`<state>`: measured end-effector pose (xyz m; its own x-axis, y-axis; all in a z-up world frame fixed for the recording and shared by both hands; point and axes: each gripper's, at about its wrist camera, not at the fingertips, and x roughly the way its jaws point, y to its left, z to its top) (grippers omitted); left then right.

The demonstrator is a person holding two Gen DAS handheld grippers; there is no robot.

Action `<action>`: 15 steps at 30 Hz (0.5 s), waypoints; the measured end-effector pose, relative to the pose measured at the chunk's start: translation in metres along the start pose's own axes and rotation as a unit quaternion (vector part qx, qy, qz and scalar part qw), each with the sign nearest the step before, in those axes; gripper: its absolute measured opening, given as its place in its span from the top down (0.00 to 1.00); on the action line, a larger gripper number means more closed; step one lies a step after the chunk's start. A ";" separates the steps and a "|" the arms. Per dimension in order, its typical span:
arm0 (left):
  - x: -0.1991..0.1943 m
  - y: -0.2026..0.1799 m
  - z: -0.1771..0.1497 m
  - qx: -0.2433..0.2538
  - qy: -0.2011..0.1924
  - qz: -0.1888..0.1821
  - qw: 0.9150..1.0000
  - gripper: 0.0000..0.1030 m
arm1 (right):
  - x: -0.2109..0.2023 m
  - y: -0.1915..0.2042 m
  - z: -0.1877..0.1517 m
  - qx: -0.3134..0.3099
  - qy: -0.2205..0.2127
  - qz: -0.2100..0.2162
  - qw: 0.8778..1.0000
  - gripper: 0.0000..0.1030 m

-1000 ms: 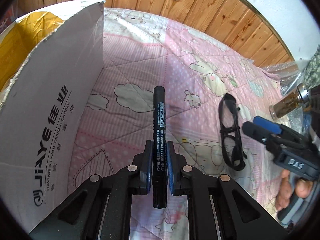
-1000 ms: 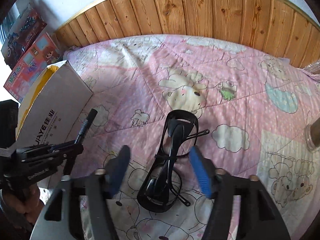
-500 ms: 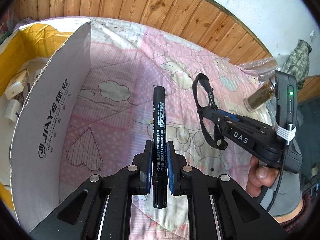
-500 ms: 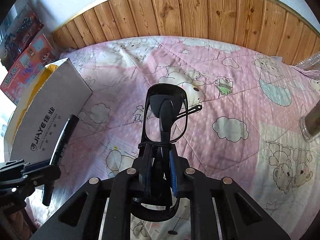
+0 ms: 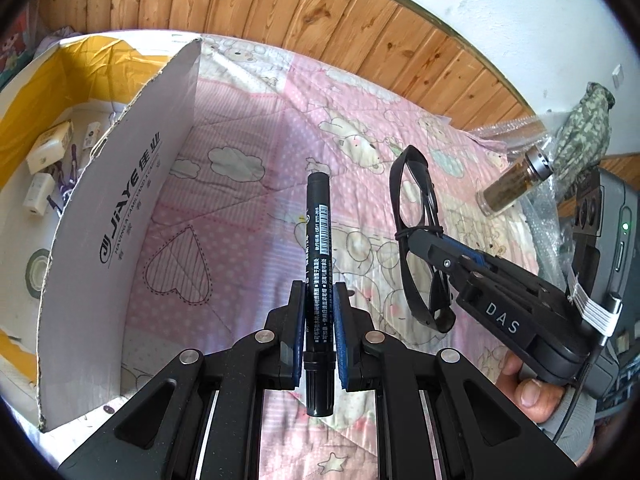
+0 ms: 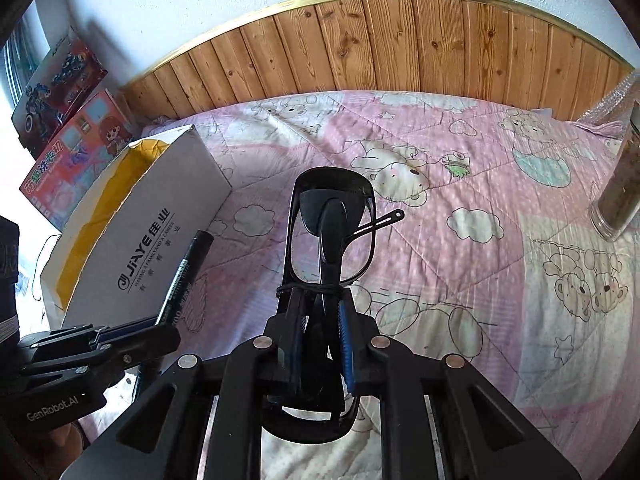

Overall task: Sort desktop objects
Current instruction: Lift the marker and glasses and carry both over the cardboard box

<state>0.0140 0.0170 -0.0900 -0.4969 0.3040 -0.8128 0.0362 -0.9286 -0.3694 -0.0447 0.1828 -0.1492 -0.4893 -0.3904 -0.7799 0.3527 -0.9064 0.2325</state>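
Now both loads are up off the quilt [image 6: 460, 264]: L gripper [image 5: 318, 328] clamps marker [image 5: 318, 240], R gripper [image 6: 320, 328] pinches folded glasses [image 6: 332, 232], near box [image 5: 120, 208] by quilt's left edge. Risk: thin frame twists out, or marker clips box wall.

Black marker [image 5: 318, 264] with printed white label, clamped upright, cap end pointing away, black-framed glasses [image 6: 332, 236] folded, gripped by the frame, lifted above the pink bedspread, white cardboard box [image 6: 160, 236] open at left
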 end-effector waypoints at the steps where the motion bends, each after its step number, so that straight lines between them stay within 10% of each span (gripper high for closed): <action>1: -0.001 0.000 -0.001 -0.002 0.001 -0.001 1.000 0.87 | -0.002 0.002 -0.004 -0.001 -0.001 0.000 1.000 0.84; 15: -0.010 -0.001 -0.004 -0.002 -0.007 -0.010 1.000 0.87 | -0.019 0.018 -0.028 0.008 -0.006 0.008 1.000 0.84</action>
<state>0.0228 0.0161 -0.0831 -0.5088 0.3196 -0.7993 0.0301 -0.9213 -0.3876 -0.0064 0.1780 -0.1470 -0.4936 -0.4068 -0.7687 0.3479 -0.9024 0.2541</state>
